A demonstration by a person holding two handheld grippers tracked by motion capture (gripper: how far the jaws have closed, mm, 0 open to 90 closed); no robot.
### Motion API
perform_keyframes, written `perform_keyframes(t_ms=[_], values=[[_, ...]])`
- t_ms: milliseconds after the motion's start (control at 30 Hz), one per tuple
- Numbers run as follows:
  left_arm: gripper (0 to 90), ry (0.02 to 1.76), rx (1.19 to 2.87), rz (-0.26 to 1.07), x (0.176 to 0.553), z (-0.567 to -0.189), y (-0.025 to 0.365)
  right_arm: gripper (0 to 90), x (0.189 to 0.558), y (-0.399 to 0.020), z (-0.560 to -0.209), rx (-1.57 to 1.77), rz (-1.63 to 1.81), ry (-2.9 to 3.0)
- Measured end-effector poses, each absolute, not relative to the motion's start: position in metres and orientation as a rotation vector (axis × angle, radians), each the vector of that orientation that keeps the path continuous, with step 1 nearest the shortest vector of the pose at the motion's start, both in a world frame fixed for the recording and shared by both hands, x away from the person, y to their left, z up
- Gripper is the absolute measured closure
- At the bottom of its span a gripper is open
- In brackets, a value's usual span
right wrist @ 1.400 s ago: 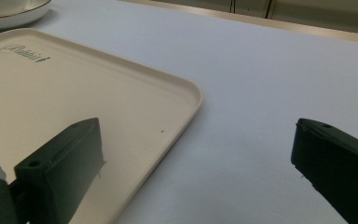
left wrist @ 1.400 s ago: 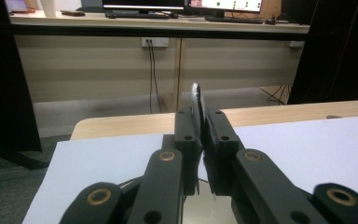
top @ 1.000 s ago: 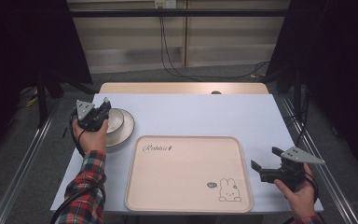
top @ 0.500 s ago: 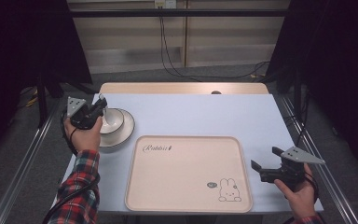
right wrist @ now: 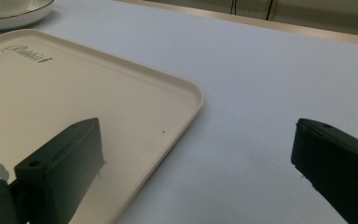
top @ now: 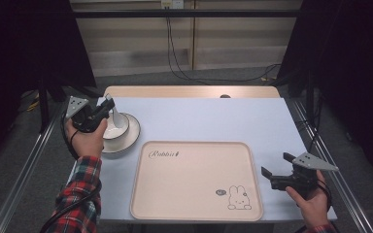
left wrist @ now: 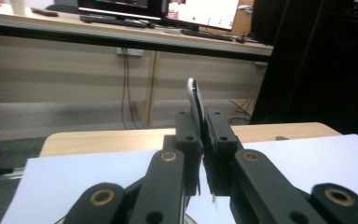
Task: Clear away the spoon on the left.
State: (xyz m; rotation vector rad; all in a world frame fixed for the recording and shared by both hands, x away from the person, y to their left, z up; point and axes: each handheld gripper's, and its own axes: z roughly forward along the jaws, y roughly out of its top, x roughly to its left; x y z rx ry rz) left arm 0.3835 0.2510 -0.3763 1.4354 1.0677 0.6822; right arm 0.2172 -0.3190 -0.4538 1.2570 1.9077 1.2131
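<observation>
Mostly the left tool [top: 108, 108] hides the white bowl [top: 118, 127] it grips by the rim, tilted above the plate [top: 128, 138]. Right of the plate, past the tray [top: 194, 179], the right tool [top: 275, 171] stands open over the desk [top: 213, 116].

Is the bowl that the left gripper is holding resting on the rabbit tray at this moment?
No, the bowl is gripped by its rim in the left gripper above the plate, beside the tray.

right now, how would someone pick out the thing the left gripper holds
Start at the big cream tray; left of it sits a plate. The small white bowl above it, tilted, its rim pinched in the left gripper, is the one lifted dish.
</observation>
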Motion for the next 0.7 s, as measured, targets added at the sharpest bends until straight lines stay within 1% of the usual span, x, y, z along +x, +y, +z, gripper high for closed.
perform_keyframes(t_ms=[600, 700], values=[[85.6, 0.993, 1.510, 0.558, 0.370, -0.365, 0.229, 1.8, 0.217, -0.318, -0.454, 1.247, 1.212, 1.918], [85.7, 0.983, 1.517, 0.557, 0.369, -0.365, 0.225, 1.8, 0.217, -0.318, -0.454, 1.243, 1.211, 1.925]])
